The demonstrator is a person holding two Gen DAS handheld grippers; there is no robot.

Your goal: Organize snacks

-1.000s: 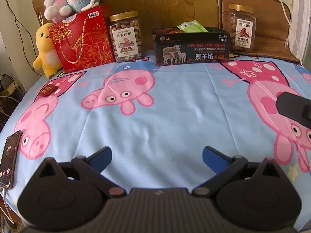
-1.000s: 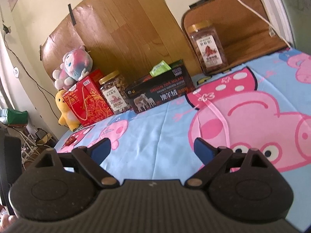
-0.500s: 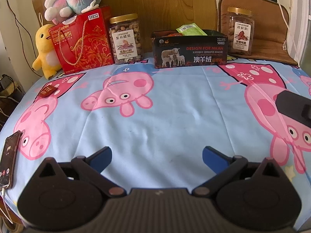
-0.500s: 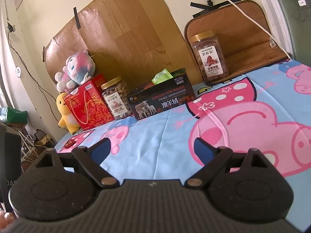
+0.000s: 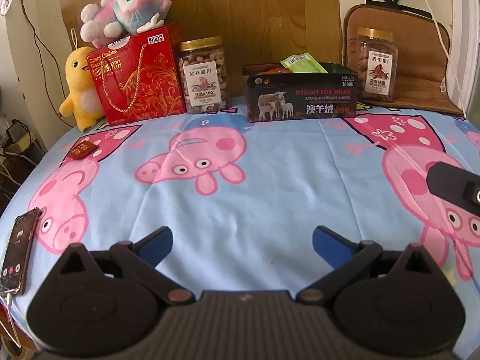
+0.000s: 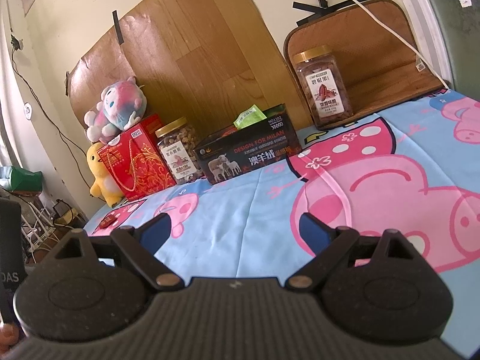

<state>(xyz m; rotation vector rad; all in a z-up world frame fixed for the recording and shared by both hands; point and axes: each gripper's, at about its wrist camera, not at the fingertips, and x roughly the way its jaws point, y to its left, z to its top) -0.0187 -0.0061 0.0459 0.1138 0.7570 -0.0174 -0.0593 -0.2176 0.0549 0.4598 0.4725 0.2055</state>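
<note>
Cream wall (image 6: 75, 24), wood-grain panel (image 6: 210, 60) taped up, pig-print tablecloth (image 5: 270, 180), daylight from right

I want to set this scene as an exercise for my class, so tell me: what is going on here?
A person holds two grippers over a pig-print cloth, tidying snacks. The left gripper and right gripper are both open and empty, touching nothing. Along the back stand a red gift box, a jar of nuts, an open black box with a green packet poking out, and a second jar. A small red packet lies alone.
</note>
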